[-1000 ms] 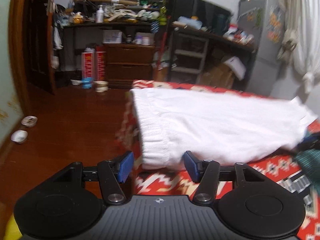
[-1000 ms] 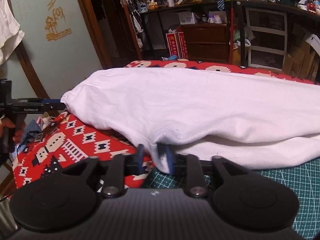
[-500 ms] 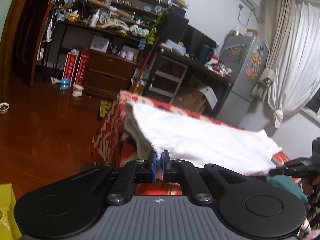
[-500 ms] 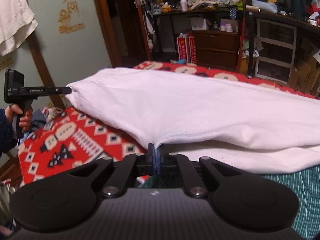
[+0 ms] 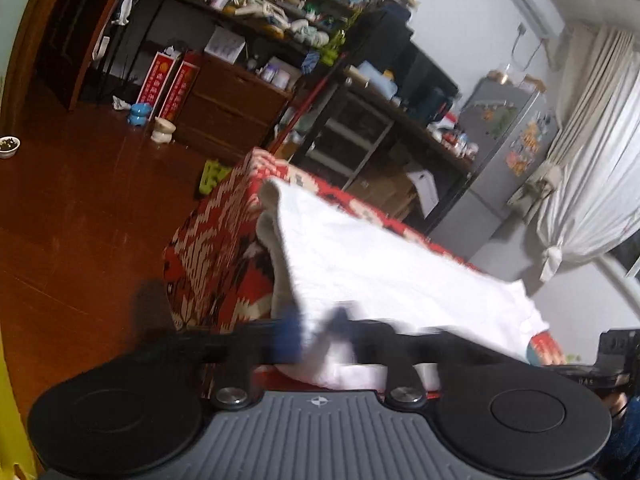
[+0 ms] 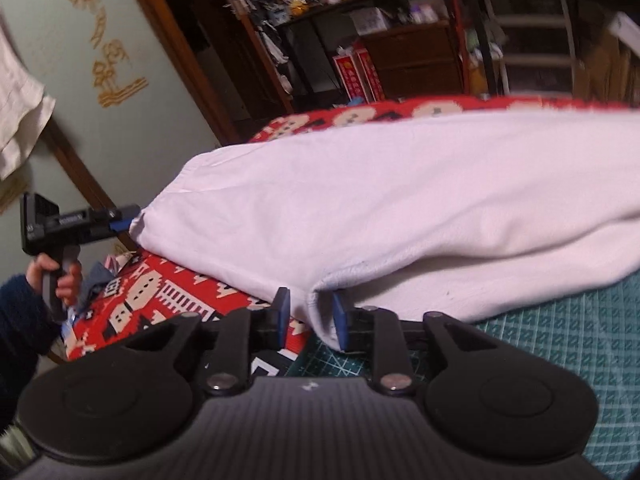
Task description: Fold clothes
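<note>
Over the red patterned blanket (image 6: pixel 152 296), our left gripper (image 6: pixel 125 218) and right gripper (image 6: pixel 310 314) each clamp a white garment (image 6: pixel 400 200) corner just ahead, stretching that edge for folding.

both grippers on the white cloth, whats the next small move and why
Probably raise both grippers together a little. The left gripper pinches one corner of the cloth, the right gripper clamps the near edge, and the rest lies on the blanket, so lifting frees that edge to fold.
</note>
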`<state>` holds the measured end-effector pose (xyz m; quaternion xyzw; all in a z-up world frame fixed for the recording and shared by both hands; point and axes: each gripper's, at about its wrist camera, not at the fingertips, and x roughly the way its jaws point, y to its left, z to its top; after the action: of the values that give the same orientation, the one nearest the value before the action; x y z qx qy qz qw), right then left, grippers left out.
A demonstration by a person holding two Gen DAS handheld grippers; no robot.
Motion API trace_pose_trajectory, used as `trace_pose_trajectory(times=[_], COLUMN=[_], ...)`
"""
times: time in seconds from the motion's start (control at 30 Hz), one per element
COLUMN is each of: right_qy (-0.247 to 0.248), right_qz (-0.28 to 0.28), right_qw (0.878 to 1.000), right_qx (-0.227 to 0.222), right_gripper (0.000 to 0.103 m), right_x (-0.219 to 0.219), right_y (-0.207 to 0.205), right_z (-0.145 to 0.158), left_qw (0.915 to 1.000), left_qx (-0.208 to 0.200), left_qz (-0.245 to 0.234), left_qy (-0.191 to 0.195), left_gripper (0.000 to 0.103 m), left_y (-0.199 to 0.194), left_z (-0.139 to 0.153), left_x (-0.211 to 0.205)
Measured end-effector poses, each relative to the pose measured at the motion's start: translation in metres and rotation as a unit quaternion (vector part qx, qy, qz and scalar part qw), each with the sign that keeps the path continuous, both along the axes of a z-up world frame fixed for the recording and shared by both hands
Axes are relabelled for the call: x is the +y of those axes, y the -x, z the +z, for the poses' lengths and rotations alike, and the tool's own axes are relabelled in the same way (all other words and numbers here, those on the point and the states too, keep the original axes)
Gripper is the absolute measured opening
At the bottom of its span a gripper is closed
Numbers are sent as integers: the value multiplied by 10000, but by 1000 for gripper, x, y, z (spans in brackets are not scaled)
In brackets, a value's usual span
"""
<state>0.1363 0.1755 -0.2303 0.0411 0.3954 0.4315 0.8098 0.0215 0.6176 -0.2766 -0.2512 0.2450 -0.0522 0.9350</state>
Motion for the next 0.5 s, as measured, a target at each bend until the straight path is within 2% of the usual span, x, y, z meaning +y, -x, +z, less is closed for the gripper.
trace_pose_trajectory(times=[0.1,0.23,0.3,0.33,0.5], right_qy=[-58,-33,-14,-64,-201], right_qz=[-84,-50,-112,-120,-226], right_qw=[9999,9999,9999,9999,9995], right_qx=[72,125,62,83,-123], right_gripper=[3,3,4,10,21], right_x=[-2,-8,-9,-11,-40], right_y=[9,27,31,32,39], right_z=[-1,-7,-13,-12,2], left_qw=[9993,9997,9994,9990,9941], left_qx=[-281,22,167,188,197], left_qz=[61,89,129,192,558], left_qy=[-219,-234,-292,-365,-909], left_gripper=[5,6,13,13,25], left_y=[14,17,16,18,32], left_z=[6,-1,-2,2,29], left_x=[-3,0,-2,-3,-11])
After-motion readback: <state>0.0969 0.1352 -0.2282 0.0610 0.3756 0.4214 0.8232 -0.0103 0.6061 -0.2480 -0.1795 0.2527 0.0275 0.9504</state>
